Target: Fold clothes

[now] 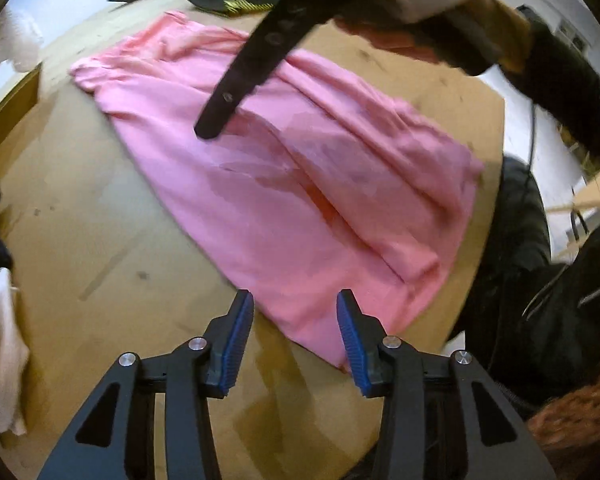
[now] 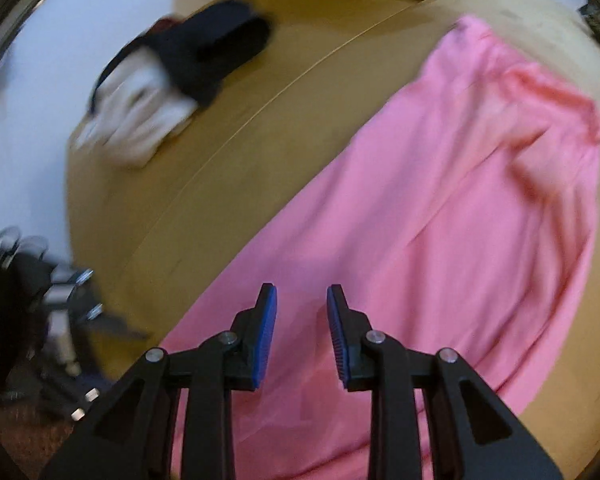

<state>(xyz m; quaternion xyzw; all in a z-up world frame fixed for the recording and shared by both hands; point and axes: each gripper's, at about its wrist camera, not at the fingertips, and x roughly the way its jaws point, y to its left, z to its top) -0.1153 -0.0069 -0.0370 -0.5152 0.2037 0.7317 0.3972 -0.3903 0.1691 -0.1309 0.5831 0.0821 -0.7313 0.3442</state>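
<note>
Both jaws gape empty over pink garment [image 1: 284, 184]

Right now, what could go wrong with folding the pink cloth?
1. The pink cloth lies rumpled, with ridges along one side, so a fold made now could trap creases.
2. Both hand-held grippers are open and empty; the left one hovers at the cloth's corner and might pinch only one layer.
3. The cloth's edge lies near the table rim, so a tug might drag it off.
</note>
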